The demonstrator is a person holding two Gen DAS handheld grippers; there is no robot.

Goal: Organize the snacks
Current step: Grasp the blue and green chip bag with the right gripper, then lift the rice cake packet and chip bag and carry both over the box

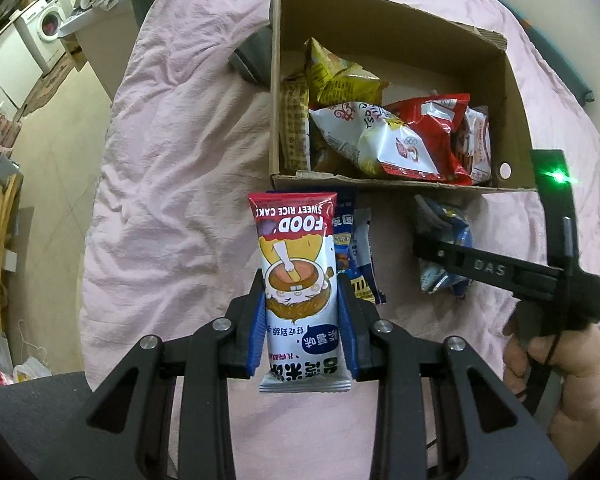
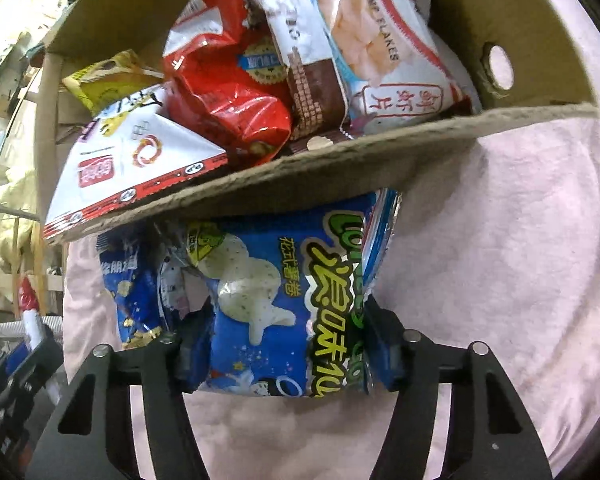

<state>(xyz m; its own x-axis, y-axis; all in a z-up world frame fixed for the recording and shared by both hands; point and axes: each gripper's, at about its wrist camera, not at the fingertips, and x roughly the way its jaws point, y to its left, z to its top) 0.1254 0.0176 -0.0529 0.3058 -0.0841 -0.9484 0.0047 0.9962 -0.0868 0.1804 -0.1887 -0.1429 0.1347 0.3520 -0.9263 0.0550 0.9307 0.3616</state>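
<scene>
Rice-cake packet [image 1: 300,280] between left gripper [image 1: 303,332] pads

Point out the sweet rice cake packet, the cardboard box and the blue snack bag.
sweet rice cake packet [image 1: 300,280], left wrist view, printed front.
cardboard box [image 1: 400,183], left wrist view, near rim.
blue snack bag [image 2: 260,300], right wrist view, front panel.

Blue chip bag [image 2: 268,300] top hidden behind cardboard box [image 2: 340,152] wall; box far end cut off

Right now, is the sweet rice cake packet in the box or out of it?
Out: the left gripper holds the sweet rice cake packet short of the cardboard box.
</scene>
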